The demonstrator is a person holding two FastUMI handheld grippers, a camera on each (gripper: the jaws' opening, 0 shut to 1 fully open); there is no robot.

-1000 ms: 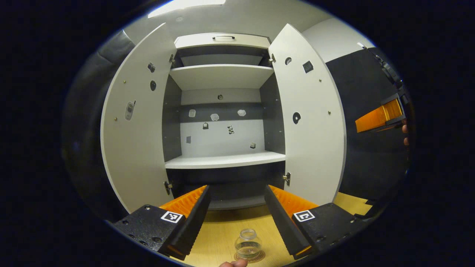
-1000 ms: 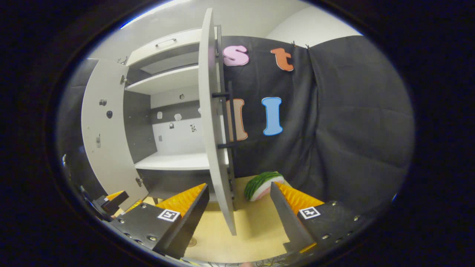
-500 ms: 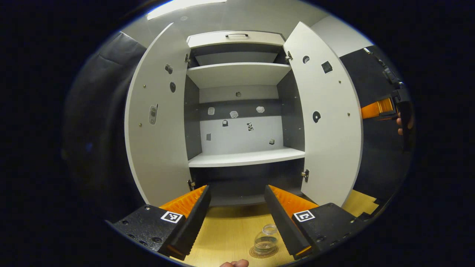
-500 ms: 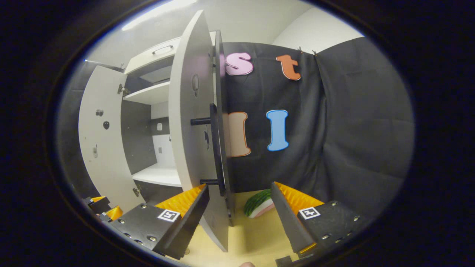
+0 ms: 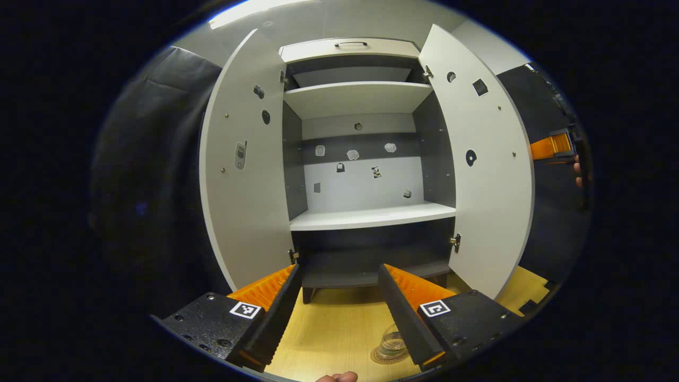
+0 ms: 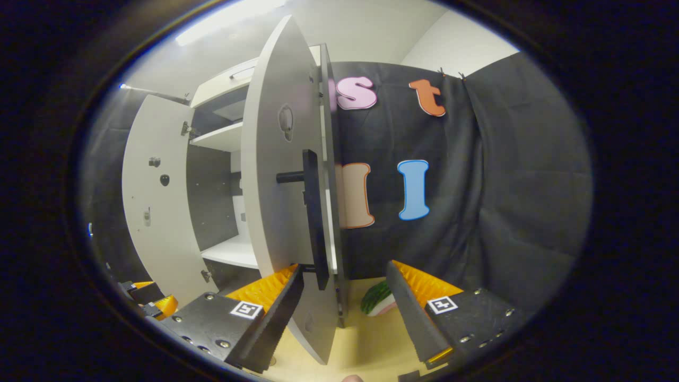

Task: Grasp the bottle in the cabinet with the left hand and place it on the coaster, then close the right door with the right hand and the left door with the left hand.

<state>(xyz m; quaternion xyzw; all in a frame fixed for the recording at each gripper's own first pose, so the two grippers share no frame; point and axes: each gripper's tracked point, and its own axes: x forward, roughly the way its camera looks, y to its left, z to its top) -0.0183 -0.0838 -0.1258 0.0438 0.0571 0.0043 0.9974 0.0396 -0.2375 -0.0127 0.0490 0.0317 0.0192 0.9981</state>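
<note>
Both tongs, left tongs and right tongs, gape empty; the rigid right door probably swings lightly (push its outer face beside the bar handle).

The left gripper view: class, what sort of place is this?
Probably a staged booth mimicking a home: a grey cabinet with both doors open stands on a wooden tabletop, black cloth hangs behind, and a bottle sits on a coaster.
</note>
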